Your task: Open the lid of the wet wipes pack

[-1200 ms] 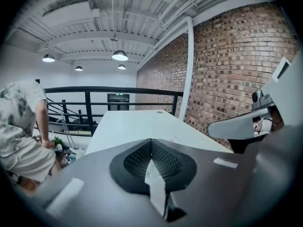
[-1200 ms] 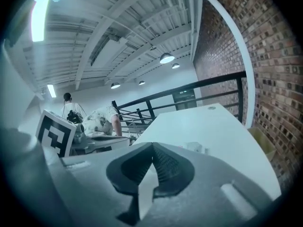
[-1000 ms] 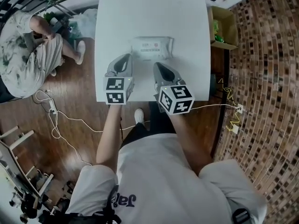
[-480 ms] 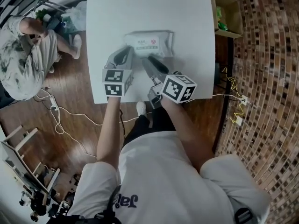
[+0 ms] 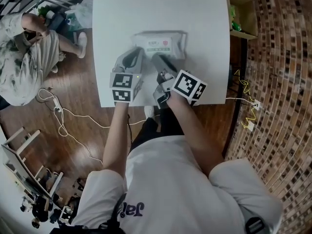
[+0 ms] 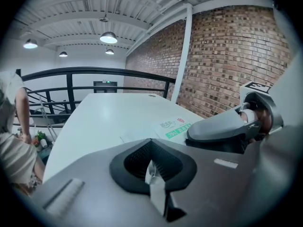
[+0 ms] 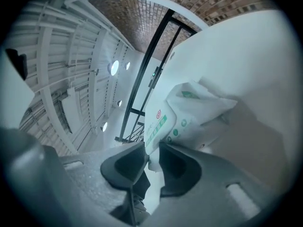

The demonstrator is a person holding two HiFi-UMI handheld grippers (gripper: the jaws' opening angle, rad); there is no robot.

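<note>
- A white, soft plastic wet wipes pack [image 5: 161, 43] with a green and red printed label lies flat on the white rectangular counter [image 5: 161, 9], around the middle of its width and toward the person's side.
- The grey left gripper [image 5: 138, 53] rests its tip at the pack's near left corner, and its cube of square black-and-white markers points back toward the person.
- In the left gripper view, the left gripper [image 6: 150, 149] has its black ribbed fingers [image 6: 135, 162] pressed together. A thin pale sliver shows along the seam between them, and what it is cannot be made out.
- That same view shows the pack [image 6: 173, 126] just beyond the tip, with the other gripper's grey body lying across its right part.
- The grey right gripper [image 5: 157, 58] comes in at the pack's near edge, just right of the left one, and is rolled onto its side so its marker cube sits tilted.
- In the right gripper view, the right gripper [image 7: 152, 150] has its fingers [image 7: 122, 167] spread by a narrow gap, having just been opening.
- The pack's near edge [image 7: 189, 112] reaches into that gap. The fingers seem to sit alongside it rather than clamp it.
- A brown cardboard box [image 5: 242, 13] stands on the floor beyond the counter's right edge.
</note>
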